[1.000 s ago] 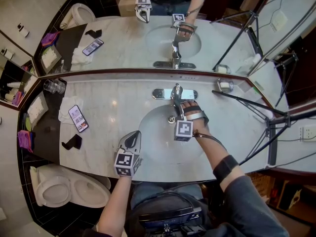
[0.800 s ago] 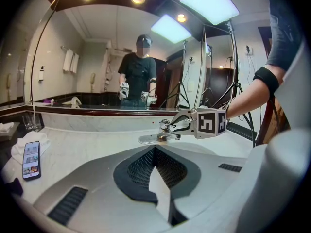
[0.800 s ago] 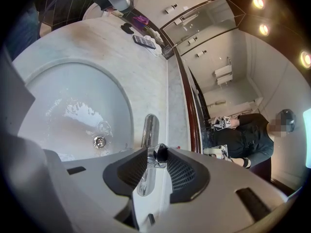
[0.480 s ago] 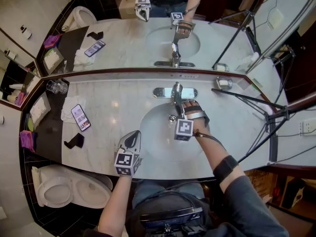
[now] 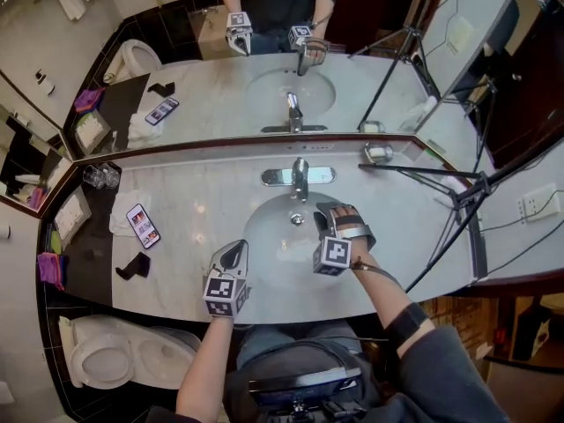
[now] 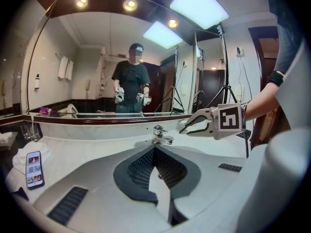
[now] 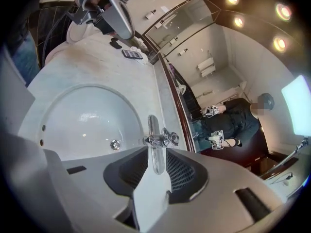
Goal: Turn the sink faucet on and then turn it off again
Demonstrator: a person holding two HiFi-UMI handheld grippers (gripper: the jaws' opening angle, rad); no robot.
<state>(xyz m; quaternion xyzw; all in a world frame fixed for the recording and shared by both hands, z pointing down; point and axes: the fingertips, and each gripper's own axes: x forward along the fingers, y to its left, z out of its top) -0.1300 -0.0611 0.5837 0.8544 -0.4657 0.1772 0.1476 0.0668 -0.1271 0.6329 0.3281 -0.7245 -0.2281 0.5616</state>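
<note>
right gripper (image 5: pixel 328 217) spread, empty, near the faucet (image 5: pixel 300 176)
handle (image 6: pixel 158 128) looks stiff, smooth metal (maybe wet); take its tip

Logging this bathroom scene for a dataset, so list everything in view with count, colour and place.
Faucet: one, chrome, behind the basin.
Sink basin: one, white, set in the counter.
Counter: one, pale marble.
Mirror: one, behind the counter.
Phone: one, black, screen lit, counter's left.
Cloth: one, white, under the phone.
Glasses: apparently two, clear, back left corner.
Small black object: one, front left of the counter.
Toilet: one, white, left of the counter.
Tripod: one, black, right side.
Left tool: grey, over the counter's front, jaws together, empty.
Right tool: grey, over the basin, jaws apart, clear of the faucet.
</note>
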